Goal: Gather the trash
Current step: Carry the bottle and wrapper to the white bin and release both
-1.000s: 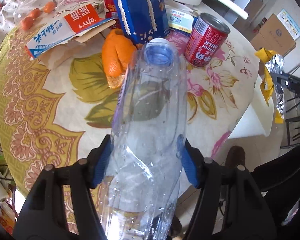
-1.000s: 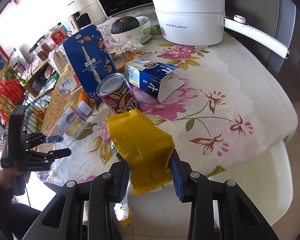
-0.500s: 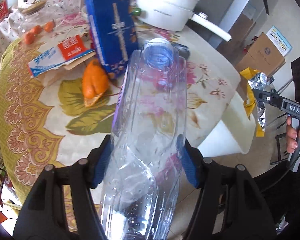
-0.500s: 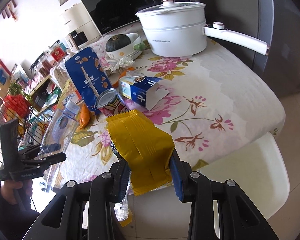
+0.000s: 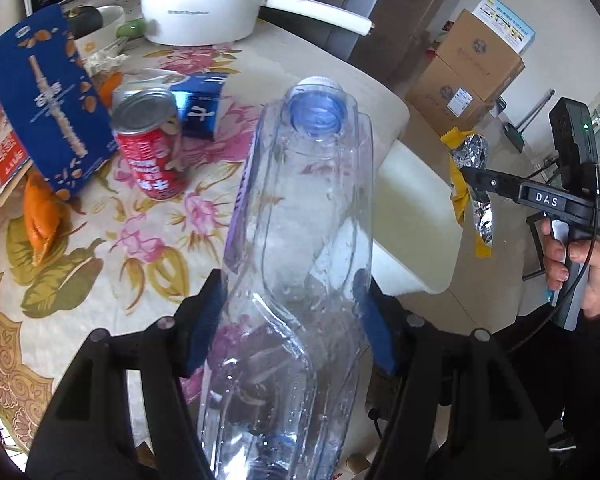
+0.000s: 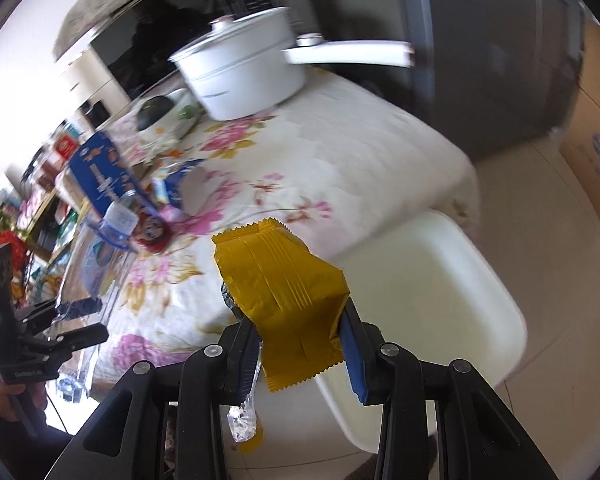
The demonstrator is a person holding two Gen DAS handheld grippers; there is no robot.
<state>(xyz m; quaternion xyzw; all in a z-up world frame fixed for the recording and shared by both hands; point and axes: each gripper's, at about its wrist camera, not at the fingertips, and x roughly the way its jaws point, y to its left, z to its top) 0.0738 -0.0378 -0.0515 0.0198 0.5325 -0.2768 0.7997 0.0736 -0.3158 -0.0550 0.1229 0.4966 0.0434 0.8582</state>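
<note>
Trash still lying on the table (image 5: 100, 288) reads from the left, taking the red can (image 5: 152, 148) as the marker: orange peel (image 5: 40, 220) low to its left, a tall blue snack bag (image 5: 48, 96) standing just left of it, a small blue carton (image 5: 202, 110) just to its right, and a white pot (image 5: 200, 8) well behind it. Right of the can, the left gripper (image 5: 292, 320) is clamped on a crushed clear plastic bottle (image 5: 300, 240), mouth pointing away, held above the table's edge. Farther right, off the table and over a white chair (image 6: 440, 280), the right gripper (image 6: 300, 340) pinches a yellow wrapper (image 6: 284, 296) between its blue pads (image 6: 352, 356).
</note>
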